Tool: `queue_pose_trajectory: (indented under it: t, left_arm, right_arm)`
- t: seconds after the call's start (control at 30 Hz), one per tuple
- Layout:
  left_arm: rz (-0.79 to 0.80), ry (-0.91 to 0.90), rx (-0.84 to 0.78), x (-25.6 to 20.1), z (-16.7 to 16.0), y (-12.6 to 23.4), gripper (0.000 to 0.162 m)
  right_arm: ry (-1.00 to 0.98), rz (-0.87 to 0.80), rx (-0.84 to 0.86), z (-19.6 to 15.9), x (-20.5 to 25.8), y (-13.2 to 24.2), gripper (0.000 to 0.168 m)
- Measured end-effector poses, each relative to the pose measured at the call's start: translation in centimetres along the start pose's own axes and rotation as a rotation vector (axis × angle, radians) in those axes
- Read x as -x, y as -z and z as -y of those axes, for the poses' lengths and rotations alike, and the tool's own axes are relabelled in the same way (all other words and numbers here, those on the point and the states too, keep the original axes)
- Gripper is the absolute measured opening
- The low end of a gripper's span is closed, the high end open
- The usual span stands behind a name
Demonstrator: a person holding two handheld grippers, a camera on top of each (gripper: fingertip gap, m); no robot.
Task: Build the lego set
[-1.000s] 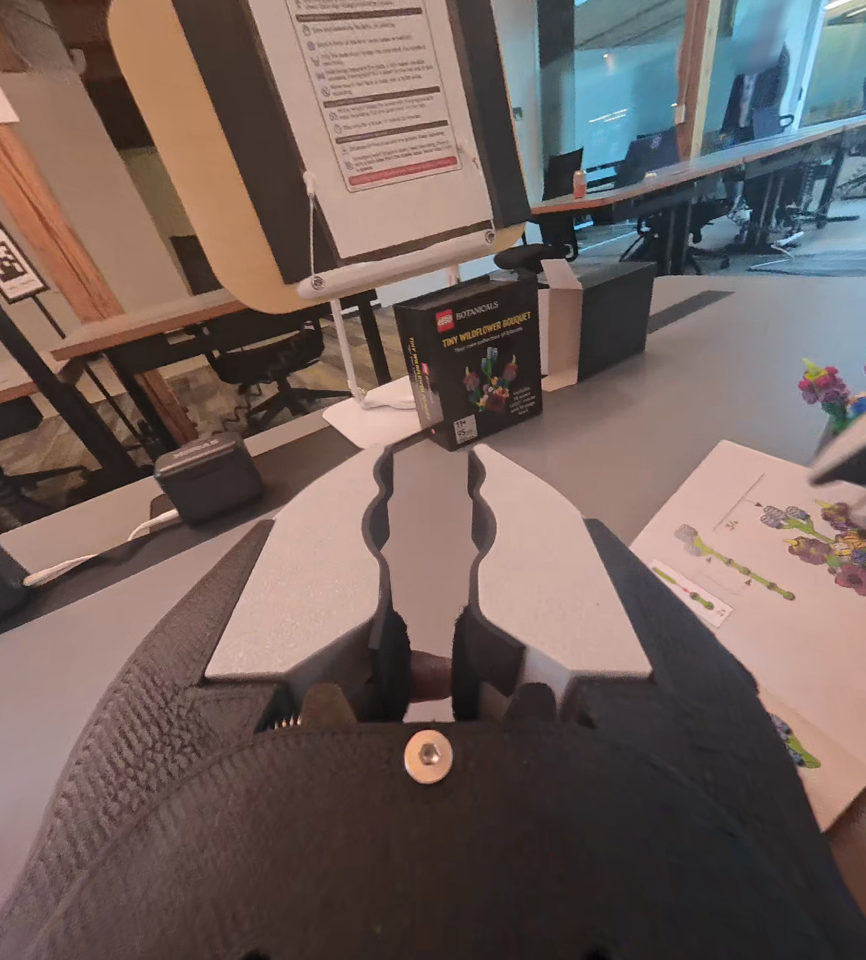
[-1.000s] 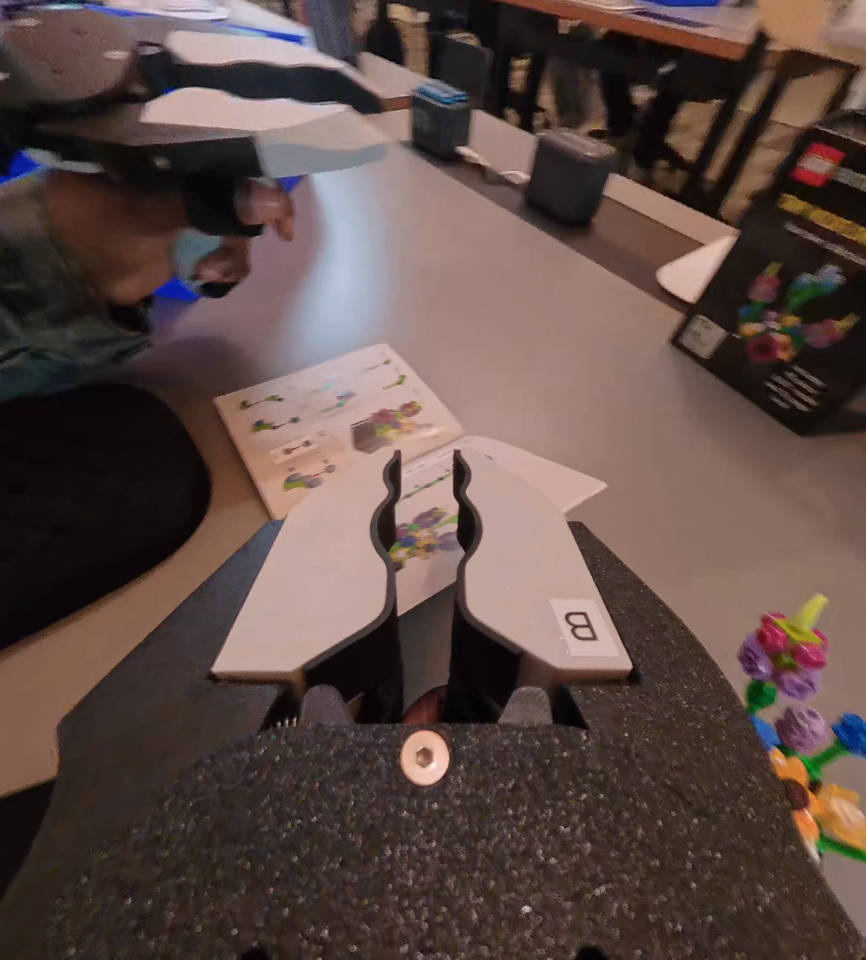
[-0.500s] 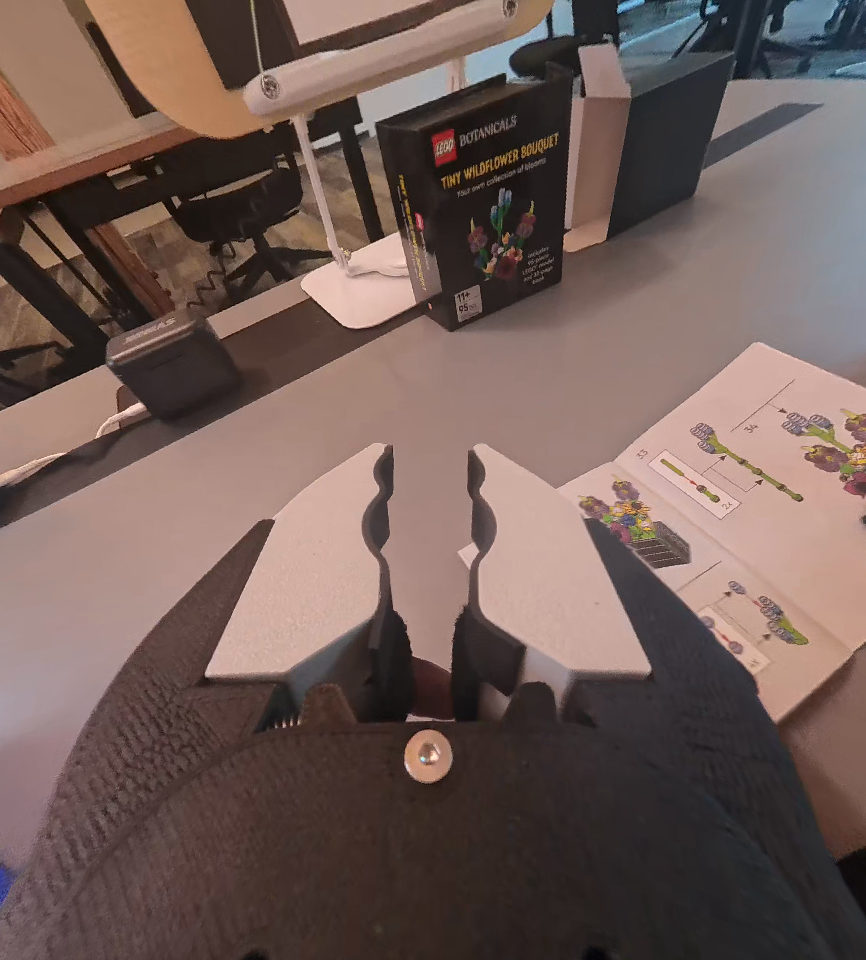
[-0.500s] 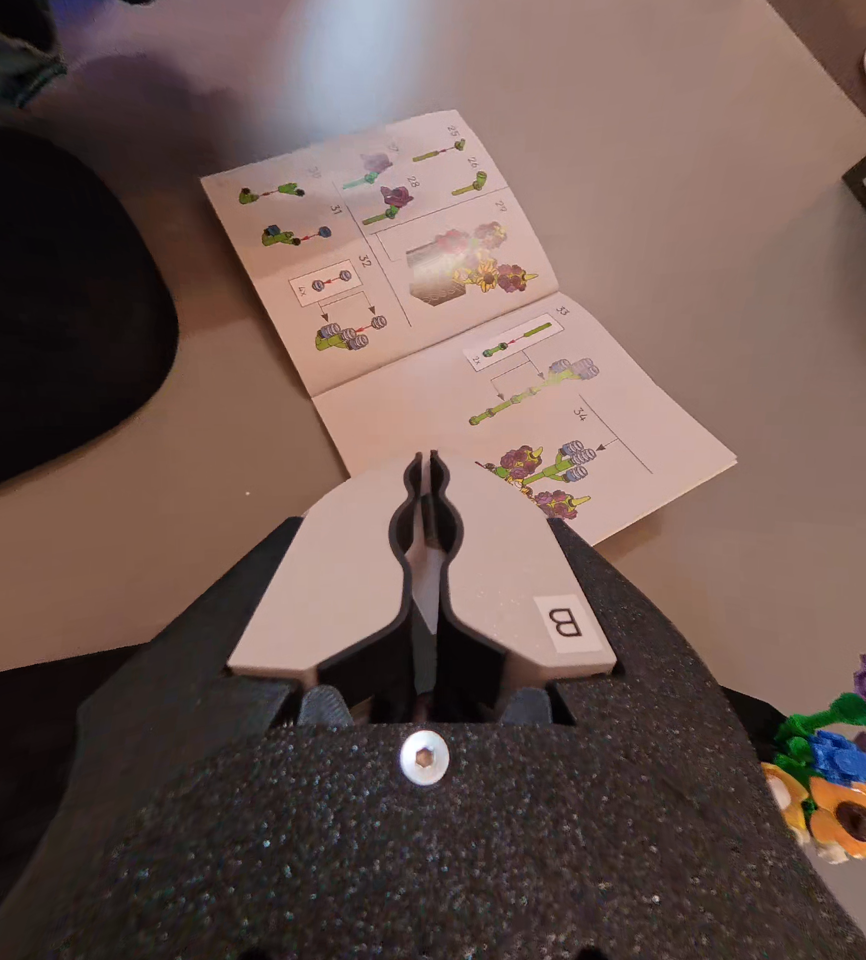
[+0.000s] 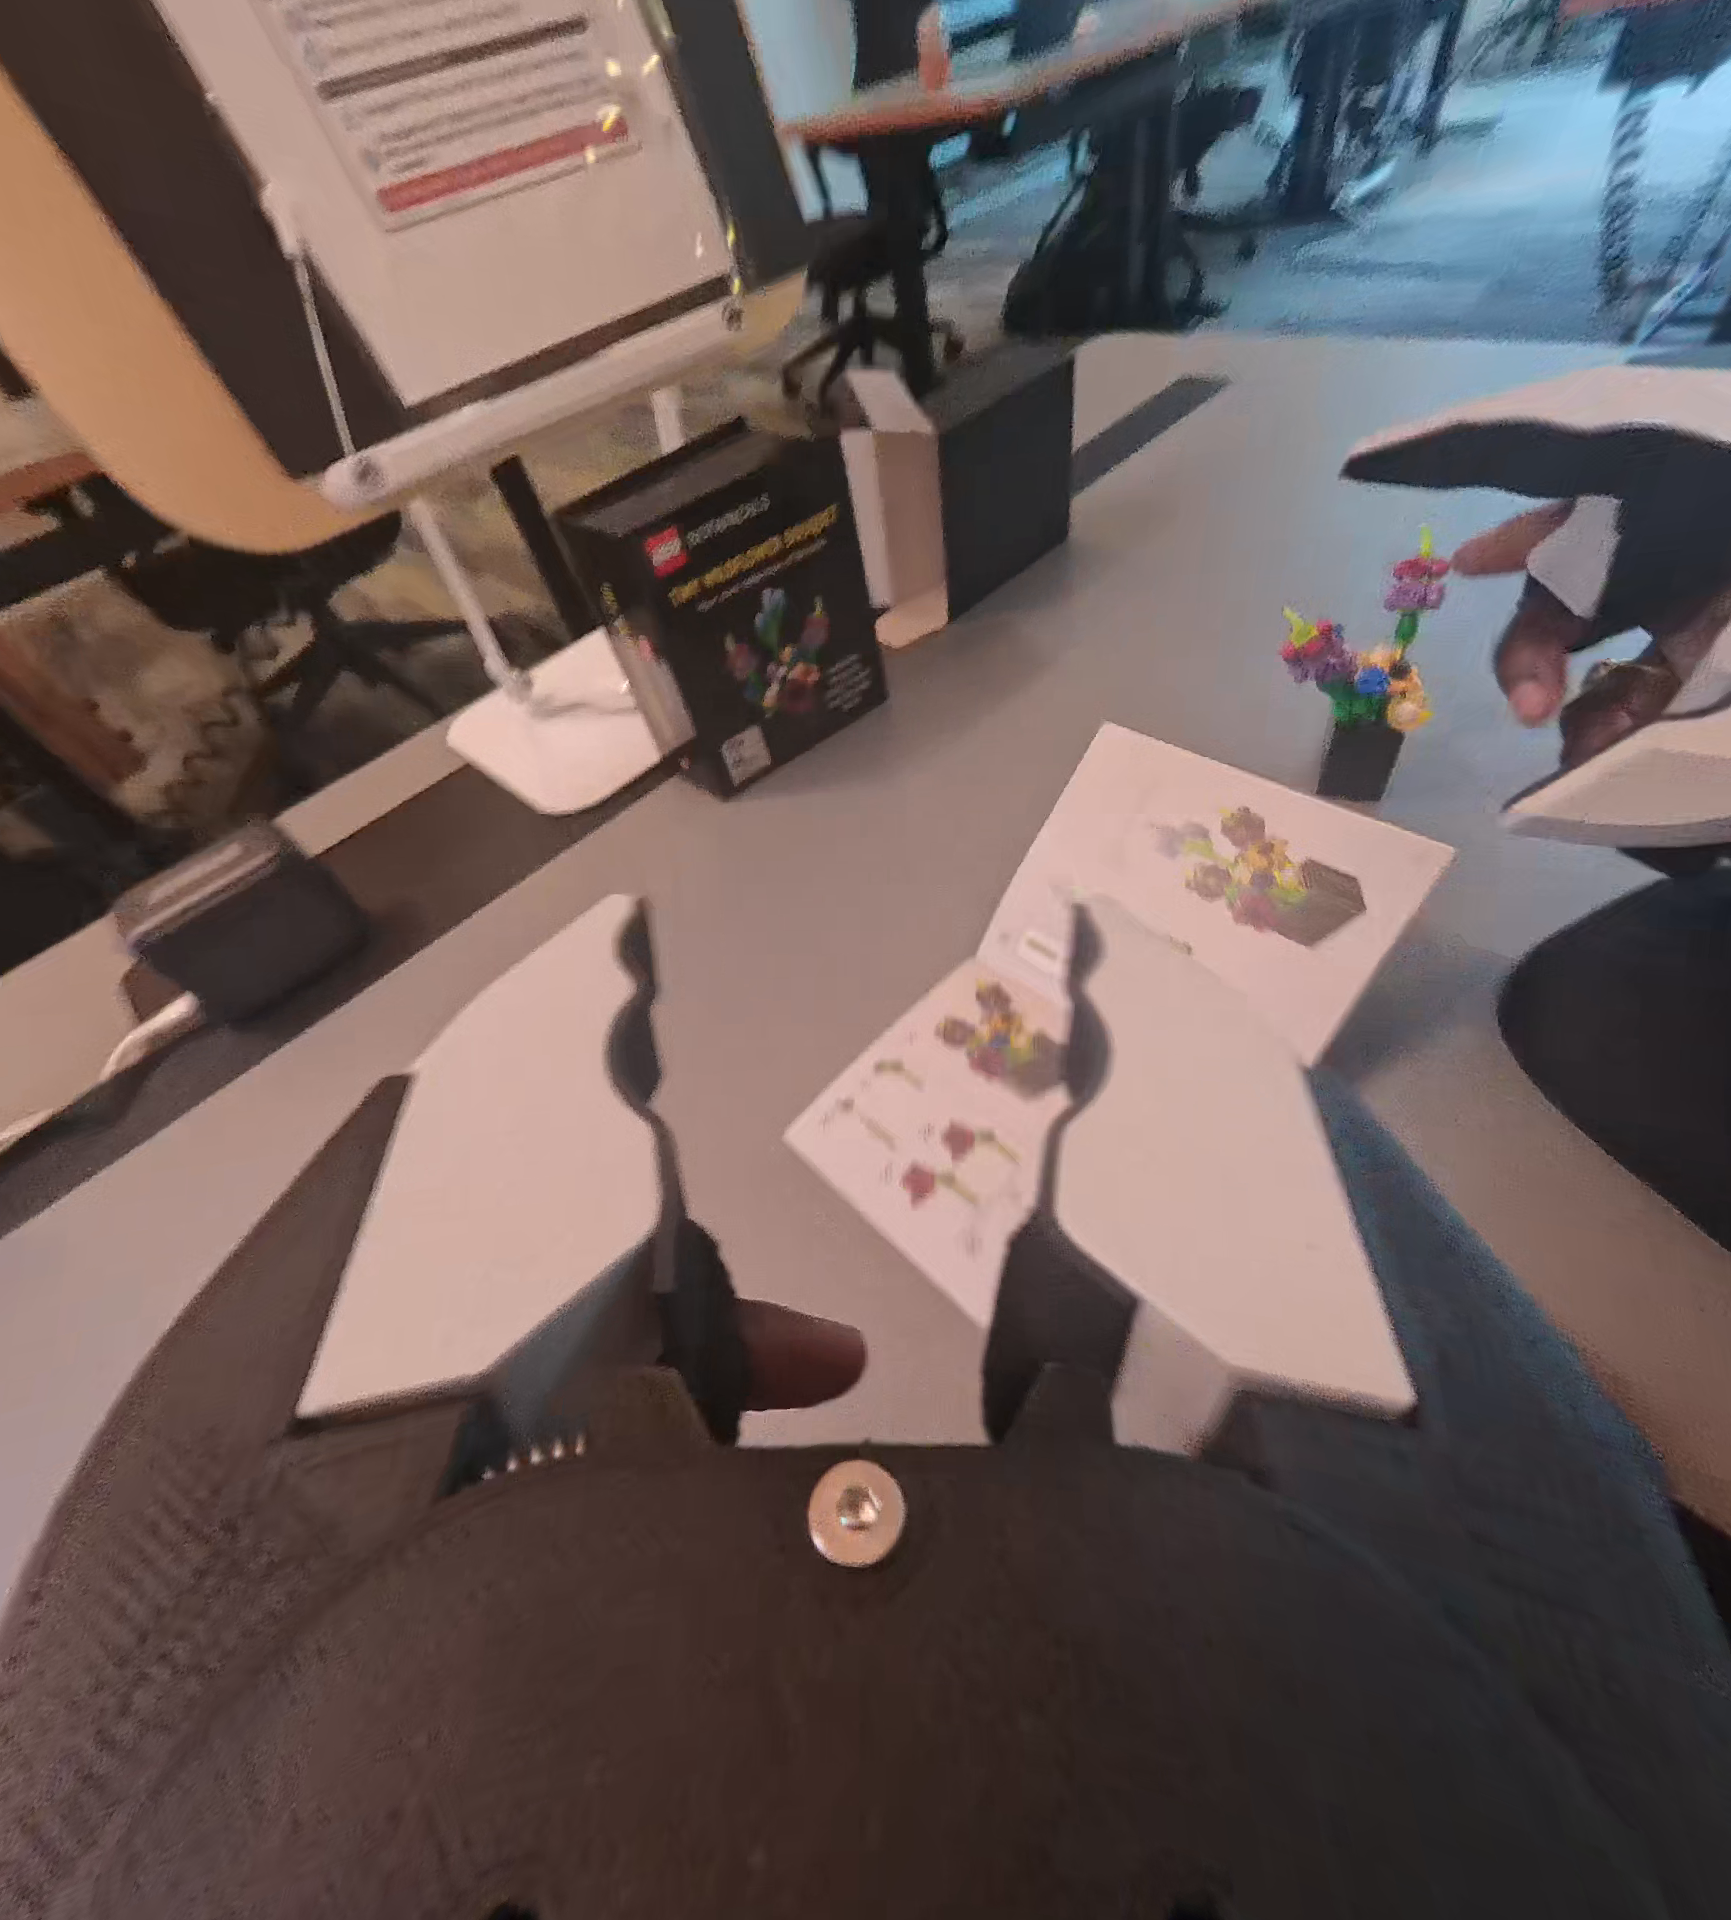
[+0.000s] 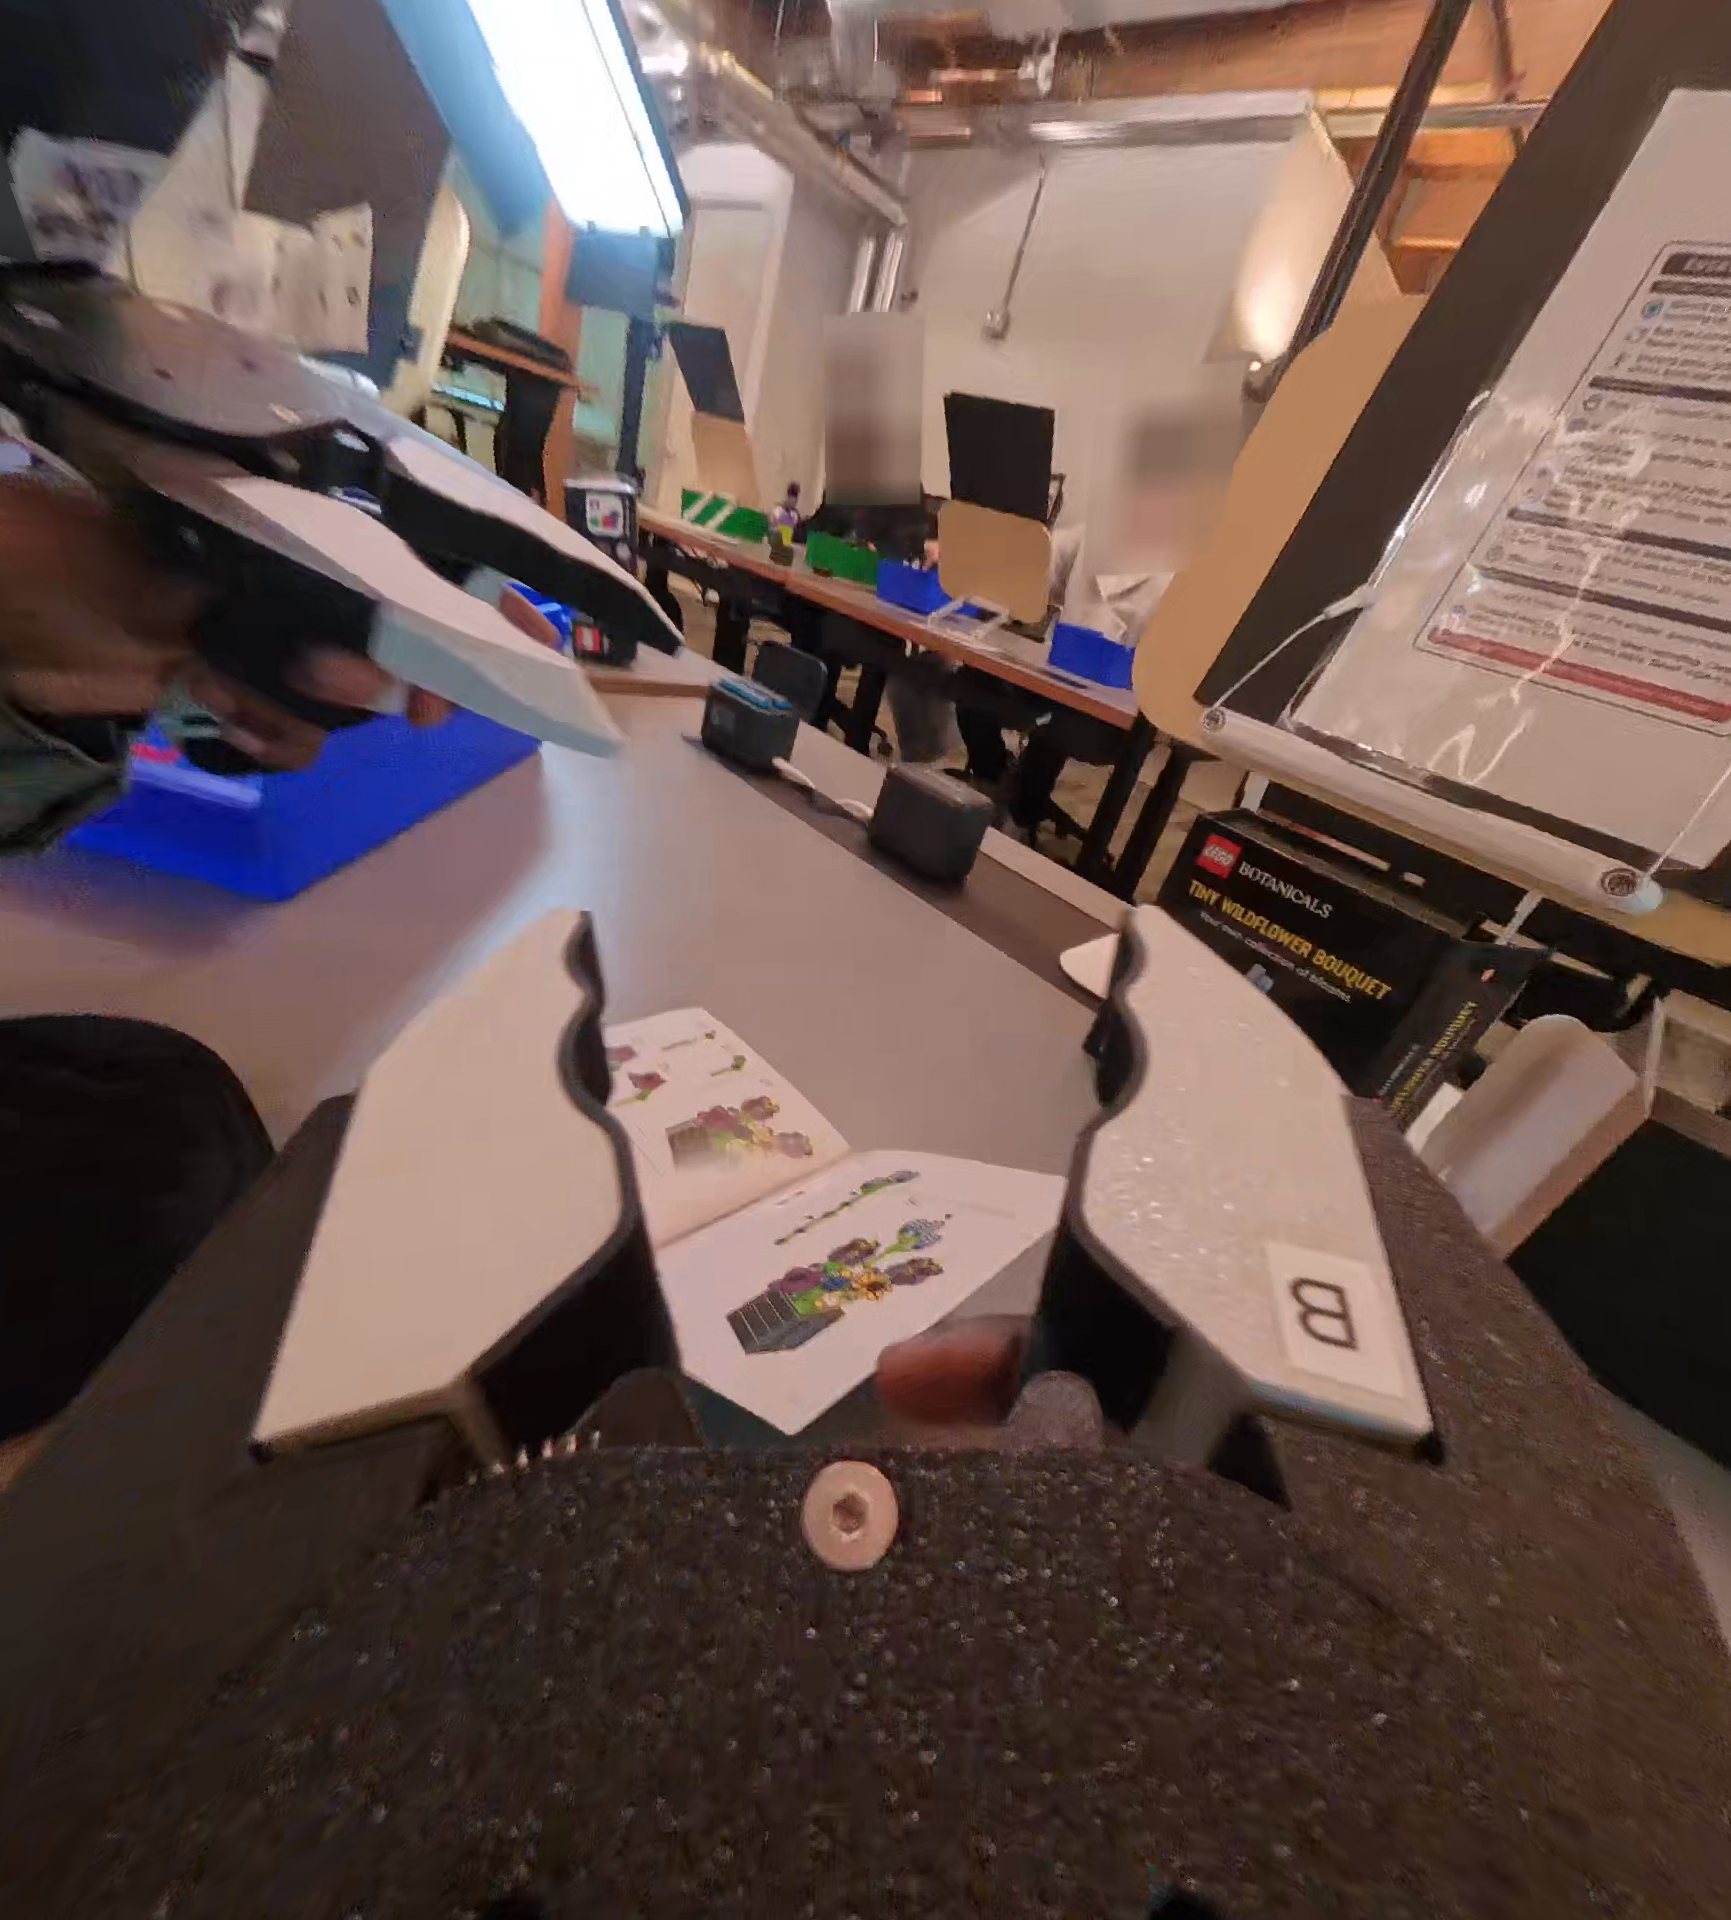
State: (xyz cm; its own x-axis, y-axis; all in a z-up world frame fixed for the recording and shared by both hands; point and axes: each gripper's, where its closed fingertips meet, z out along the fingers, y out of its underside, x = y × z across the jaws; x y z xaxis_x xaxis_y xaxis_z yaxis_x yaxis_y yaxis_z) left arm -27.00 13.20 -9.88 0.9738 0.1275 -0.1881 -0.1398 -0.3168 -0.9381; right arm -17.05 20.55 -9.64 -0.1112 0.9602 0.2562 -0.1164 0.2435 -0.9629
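Observation:
The built lego bouquet (image 5: pixel 1360 675) stands in a small black pot on the grey table, far right in the left wrist view. An open instruction booklet (image 5: pixel 1245 904) lies in front of it and also shows in the right wrist view (image 6: pixel 840 1236). My left gripper (image 5: pixel 856 914) is open and empty, held above the table near the booklet. My right gripper (image 6: pixel 850 935) is open and empty, above the booklet's near edge. Each gripper shows in the other's view: the right one (image 5: pixel 1588 634) at far right, the left one (image 6: pixel 612 665) at upper left.
The black lego set box (image 5: pixel 757 634) stands at the back by a white stand (image 5: pixel 549 738) that holds a sheet. A black box (image 5: pixel 996 457) and a small dark device (image 5: pixel 237 925) sit along the table's back. A blue bin (image 6: pixel 321 800) sits at left. It is some 12 cm from my right tips to the built lego bouquet (image 5: pixel 1360 675).
Both grippers have opened wide; the right one was shut half a second ago. Both have lifted and tilted up from the booklet, and its page now shows a different spread.

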Motion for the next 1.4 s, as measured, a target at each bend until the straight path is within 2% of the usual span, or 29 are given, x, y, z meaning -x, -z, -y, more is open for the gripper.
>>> queue_pose_trajectory:
  t: [0.03, 0.07, 0.1, 0.13, 0.17, 0.2, 0.27, 0.33, 0.43, 0.57, 0.73, 0.83, 0.9, 0.97, 1.07, 1.13, 1.2, 1.33, 1.4]
  left_arm:
    - [0.024, 0.009, 0.046, 0.2, -0.1, 1.6, 0.088]
    - [0.05, 0.01, 0.103, 0.5, -0.8, 3.4, 0.09]
    - [0.092, 0.009, 0.176, 1.0, -2.2, 5.4, 0.09]
    - [0.15, 0.016, 0.263, 1.8, -4.1, 7.3, 0.088]
    - [0.197, 0.035, 0.361, 2.5, -6.4, 9.3, 0.078]
    - [0.222, 0.064, 0.456, 2.9, -8.8, 11.3, 0.069]
    - [0.25, 0.124, 0.576, 3.5, -12.8, 14.4, 0.059]
    - [0.257, 0.181, 0.637, 3.4, -15.5, 16.1, 0.056]
    - [0.347, 0.164, 0.728, 4.1, -18.3, 17.0, 0.038]
    - [0.368, 0.17, 0.772, 3.0, -18.2, 16.9, 0.035]
    - [0.281, 0.259, 0.815, -1.8, -17.3, 16.8, 0.032]
    - [0.128, 0.376, 0.752, -6.0, -15.7, 16.8, 0.033]
    - [0.032, 0.409, 0.623, -7.4, -12.5, 17.2, 0.033]
    - [0.068, 0.329, 0.531, -5.6, -9.6, 18.6, 0.033]
    - [0.071, 0.027, 0.481, -2.1, -7.6, 20.0, 0.033]
    - [-0.005, -0.154, 0.563, 0.0, -9.0, 19.9, 0.028]
    - [-0.129, -0.257, 0.681, 1.8, -11.5, 19.8, 0.024]
    - [-0.295, -0.221, 0.679, 3.3, -13.5, 17.5, 0.018]
    - [-0.327, -0.216, 0.734, 3.7, -14.8, 16.7, 0.018]
  right_arm:
    - [-0.027, 0.0, -0.005, 0.2, 0.0, 0.0, 0.106]
    - [-0.057, 0.006, -0.009, 0.3, 0.1, -0.1, 0.119]
    - [-0.088, 0.024, -0.016, 0.5, 0.3, -0.1, 0.125]
    - [-0.117, 0.05, -0.029, 0.7, 0.7, -0.1, 0.124]
    - [-0.139, 0.081, -0.046, 1.0, 1.2, 0.0, 0.118]
    - [-0.156, 0.109, -0.066, 1.3, 1.6, 0.0, 0.109]
    - [-0.169, 0.147, -0.088, 1.7, 2.4, 0.1, 0.101]
    - [-0.147, 0.168, -0.077, 1.6, 3.1, -0.1, 0.098]
    - [-0.085, 0.183, -0.072, 1.5, 3.9, -0.2, 0.092]
    - [-0.059, 0.163, -0.065, 1.3, 3.7, -0.2, 0.088]
    - [-0.084, 0.157, -0.072, 1.2, 3.3, -0.1, 0.084]
    - [-0.07, 0.172, -0.06, 1.0, 3.6, -0.1, 0.081]
    - [-0.07, 0.188, -0.06, 1.0, 3.9, -0.1, 0.081]
    - [-0.082, 0.202, -0.062, 1.0, 4.0, -0.2, 0.079]
    - [-0.101, 0.229, -0.056, 0.8, 4.3, -0.2, 0.074]
    - [-0.097, 0.24, -0.053, 0.7, 4.6, -0.2, 0.072]
    - [-0.074, 0.245, -0.049, 0.7, 4.8, -0.2, 0.07]
    - [-0.06, 0.264, -0.025, 0.0, 5.2, -0.4, 0.067]
    - [-0.062, 0.273, -0.007, -0.4, 5.4, -0.5, 0.067]
